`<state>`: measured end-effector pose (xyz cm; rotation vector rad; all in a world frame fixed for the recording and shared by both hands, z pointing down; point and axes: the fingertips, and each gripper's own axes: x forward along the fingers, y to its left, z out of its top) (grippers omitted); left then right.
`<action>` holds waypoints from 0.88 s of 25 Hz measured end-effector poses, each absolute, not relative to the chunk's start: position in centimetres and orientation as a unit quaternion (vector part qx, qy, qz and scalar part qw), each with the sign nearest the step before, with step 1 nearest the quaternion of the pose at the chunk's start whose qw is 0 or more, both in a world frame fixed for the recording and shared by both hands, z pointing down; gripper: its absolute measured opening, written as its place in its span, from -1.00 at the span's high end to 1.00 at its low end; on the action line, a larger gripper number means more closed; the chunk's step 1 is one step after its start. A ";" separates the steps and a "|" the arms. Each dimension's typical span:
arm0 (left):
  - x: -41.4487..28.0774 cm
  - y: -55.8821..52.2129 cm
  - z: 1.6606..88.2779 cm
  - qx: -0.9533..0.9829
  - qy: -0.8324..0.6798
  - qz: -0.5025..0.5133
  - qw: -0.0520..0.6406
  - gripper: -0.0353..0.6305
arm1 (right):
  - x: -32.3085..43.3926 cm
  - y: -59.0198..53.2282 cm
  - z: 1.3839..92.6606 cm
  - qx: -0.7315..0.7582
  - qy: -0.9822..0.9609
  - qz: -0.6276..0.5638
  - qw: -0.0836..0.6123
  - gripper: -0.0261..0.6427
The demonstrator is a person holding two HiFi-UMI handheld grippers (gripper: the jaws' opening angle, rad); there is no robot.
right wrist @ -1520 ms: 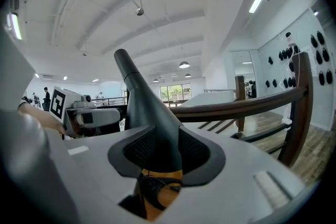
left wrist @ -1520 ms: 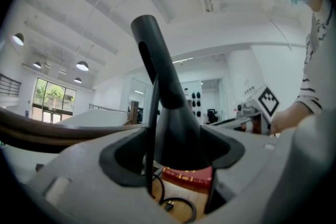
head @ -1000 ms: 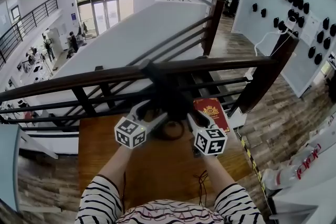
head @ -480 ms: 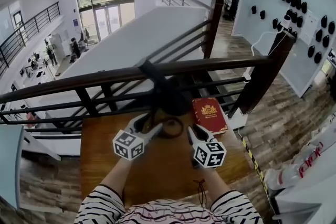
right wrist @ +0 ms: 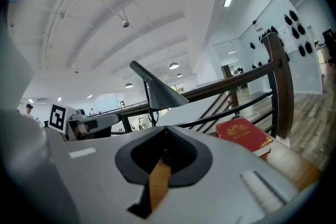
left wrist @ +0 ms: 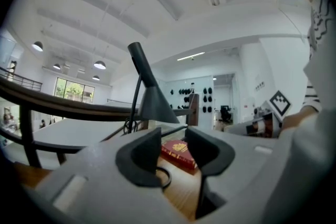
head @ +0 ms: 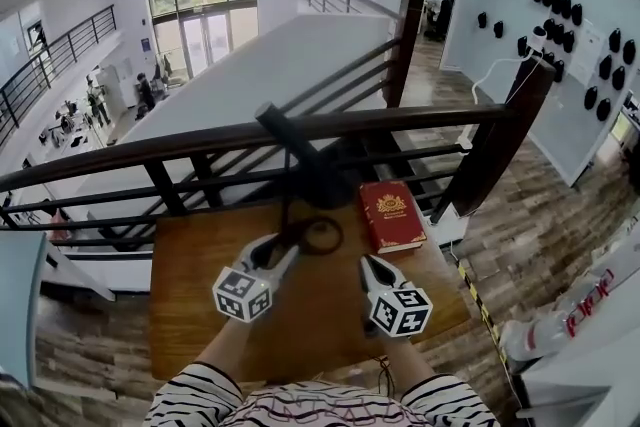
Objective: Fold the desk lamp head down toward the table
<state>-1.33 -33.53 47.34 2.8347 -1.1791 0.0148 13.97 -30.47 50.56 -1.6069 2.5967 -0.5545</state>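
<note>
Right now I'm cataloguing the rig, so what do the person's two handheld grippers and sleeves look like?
The left gripper and right gripper are light grey plastic bodies with dark grey moulded pads. Each carries a white cube printed with black square markers. The left one's jaws have just been closing, nothing between them. The person's long sleeves are striped black and white.

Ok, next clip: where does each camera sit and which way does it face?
Head view: on the person's head, looking steeply down on the brown wooden table, black cone-shaded desk lamp and red hardback book; striped sleeves, left gripper and right gripper show.
Left gripper view: on the left gripper, facing forward at lamp and book; its jaws, just closing, stand apart, empty.
Right gripper view: on the right gripper, facing the same way; its jaws have just shut, empty.
All three share lamp and book.
</note>
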 end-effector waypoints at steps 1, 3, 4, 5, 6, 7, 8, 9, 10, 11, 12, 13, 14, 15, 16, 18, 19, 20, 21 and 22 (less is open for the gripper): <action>-1.2 -33.1 47.4 0.921 -0.387 0.003 0.036 0.45 | 14.2 -30.0 50.6 -0.517 0.837 -0.179 0.021 0.92; -1.1 -32.2 47.7 0.919 -0.393 0.001 0.038 0.48 | 14.6 -29.0 50.7 -0.517 0.836 -0.180 0.024 0.92; -1.1 -31.7 47.8 0.918 -0.395 0.001 0.038 0.50 | 14.8 -28.5 50.7 -0.518 0.836 -0.180 0.024 0.92; -1.1 -31.1 47.9 0.917 -0.398 0.002 0.039 0.51 | 14.9 -28.1 50.8 -0.518 0.836 -0.180 0.025 0.92; -1.0 -30.6 48.0 0.915 -0.400 0.002 0.040 0.53 | 15.0 -27.6 50.8 -0.518 0.836 -0.182 0.025 0.92; -1.0 -30.0 48.0 0.915 -0.402 0.003 0.041 0.54 | 15.1 -27.1 50.9 -0.517 0.836 -0.184 0.026 0.92; -0.9 -29.4 48.0 0.915 -0.402 0.003 0.041 0.55 | 15.2 -26.7 51.0 -0.516 0.836 -0.186 0.026 0.92; -0.7 -28.8 48.1 0.915 -0.402 0.004 0.041 0.57 | 15.3 -26.3 51.1 -0.516 0.835 -0.188 0.026 0.92; -0.6 -28.2 48.1 0.915 -0.400 0.005 0.040 0.59 | 15.3 -25.8 51.2 -0.515 0.835 -0.190 0.025 0.92; -0.4 -27.6 48.2 0.916 -0.399 0.007 0.039 0.61 | 15.3 -25.3 51.5 -0.514 0.836 -0.192 0.023 0.92; -0.2 -27.0 48.4 0.916 -0.399 0.010 0.037 0.62 | 15.4 -24.8 51.7 -0.513 0.836 -0.194 0.021 0.92; 0.0 -26.4 48.6 0.917 -0.398 0.013 0.035 0.63 | 15.4 -24.4 52.0 -0.512 0.836 -0.196 0.018 0.92; 0.2 -25.8 48.8 0.917 -0.398 0.016 0.033 0.66 | 15.5 -23.9 52.4 -0.511 0.837 -0.196 0.015 0.92; 0.3 -25.3 49.1 0.917 -0.398 0.018 0.032 0.68 | 15.5 -23.5 52.7 -0.509 0.838 -0.198 0.012 0.92; 0.4 -24.9 49.3 0.916 -0.399 0.020 0.032 0.70 | 15.4 -23.1 53.0 -0.507 0.839 -0.199 0.010 0.92; 0.5 -24.1 49.8 0.914 -0.404 0.022 0.033 0.78 | 15.3 -22.3 53.5 -0.502 0.841 -0.202 0.007 0.92; 0.5 -23.6 50.0 0.912 -0.407 0.023 0.035 0.82 | 15.3 -21.9 53.7 -0.499 0.842 -0.204 0.005 0.92; 0.6 -23.1 50.2 0.911 -0.410 0.023 0.036 0.85 | 15.2 -21.4 53.9 -0.496 0.844 -0.205 0.003 0.92; 0.6 -22.6 50.4 0.910 -0.413 0.023 0.037 0.86 | 15.1 -20.9 54.1 -0.494 0.845 -0.206 0.002 0.92; 0.7 -22.1 50.6 0.909 -0.415 0.022 0.038 0.88 | 15.1 -20.4 54.2 -0.491 0.846 -0.207 0.000 0.92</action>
